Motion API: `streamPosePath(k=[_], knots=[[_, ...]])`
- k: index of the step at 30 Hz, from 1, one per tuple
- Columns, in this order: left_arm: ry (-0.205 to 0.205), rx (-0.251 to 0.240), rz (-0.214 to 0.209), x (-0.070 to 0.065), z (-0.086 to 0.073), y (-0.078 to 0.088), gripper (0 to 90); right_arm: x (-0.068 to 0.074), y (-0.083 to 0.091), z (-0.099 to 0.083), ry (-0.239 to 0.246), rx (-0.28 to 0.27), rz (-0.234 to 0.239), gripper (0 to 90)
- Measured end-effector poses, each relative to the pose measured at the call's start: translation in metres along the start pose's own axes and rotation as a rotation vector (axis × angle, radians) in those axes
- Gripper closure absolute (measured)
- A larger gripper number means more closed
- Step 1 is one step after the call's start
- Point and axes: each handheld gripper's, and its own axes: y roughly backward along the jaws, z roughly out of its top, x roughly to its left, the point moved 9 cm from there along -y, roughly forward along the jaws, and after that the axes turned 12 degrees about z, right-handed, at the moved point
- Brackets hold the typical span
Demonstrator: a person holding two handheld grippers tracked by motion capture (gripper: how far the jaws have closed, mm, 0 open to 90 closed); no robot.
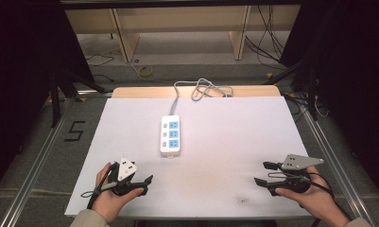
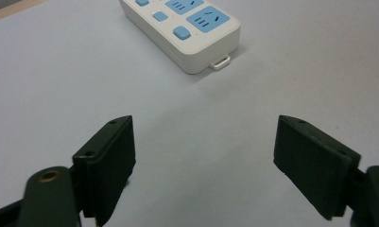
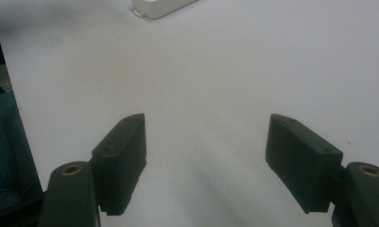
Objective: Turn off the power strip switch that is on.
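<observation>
Both grippers, left gripper (image 1: 139,181) and right gripper (image 1: 262,173), hover with jaws wide and empty, the power strip (image 1: 170,135) lies untouched mid-table (image 1: 234,142), everything left to do.

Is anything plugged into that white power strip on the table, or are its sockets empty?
Empty, as far as shown: the power strip lies flat on the table, and its blue sockets carry no plug in the high view.

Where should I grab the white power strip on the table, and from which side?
Grip the power strip across its narrow width at the near end, coming from above, probably with the open left gripper. It lies flat, lengthwise toward you, cable trailing off the far end.
</observation>
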Motion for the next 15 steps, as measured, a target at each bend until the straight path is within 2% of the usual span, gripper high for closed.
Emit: streamPosePath(k=[2,5,6,7,10,11,13,15], knots=[[0.006,-0.009,-0.002,0.000,0.002,0.001,29.6,0.001,0.000,0.001,0.000,-0.003,0.001,30.2],[0.025,-0.015,-0.005,0.000,0.004,0.002,41.8,0.000,0.000,0.000,0.000,-0.001,-0.001,30.2],[0.027,-0.014,-0.004,0.001,0.005,0.002,41.8,0.000,0.000,0.000,0.000,-0.001,-0.001,30.2],[0.029,-0.015,0.014,0.003,0.007,0.001,52.6,0.001,0.000,0.001,0.000,0.000,-0.001,30.2],[0.039,-0.021,0.033,0.006,0.010,0.001,72.4,0.000,-0.001,0.001,0.004,-0.001,-0.001,30.2],[0.045,-0.025,0.053,0.009,0.014,0.001,78.1,0.000,-0.001,0.001,0.003,-0.003,-0.004,30.2],[0.053,-0.024,0.063,0.011,0.015,0.001,86.8,0.000,-0.001,0.001,0.002,-0.004,-0.004,30.2],[0.058,-0.018,0.068,0.012,0.016,0.000,89.5,0.000,-0.001,0.001,0.004,-0.003,-0.004,30.2]])
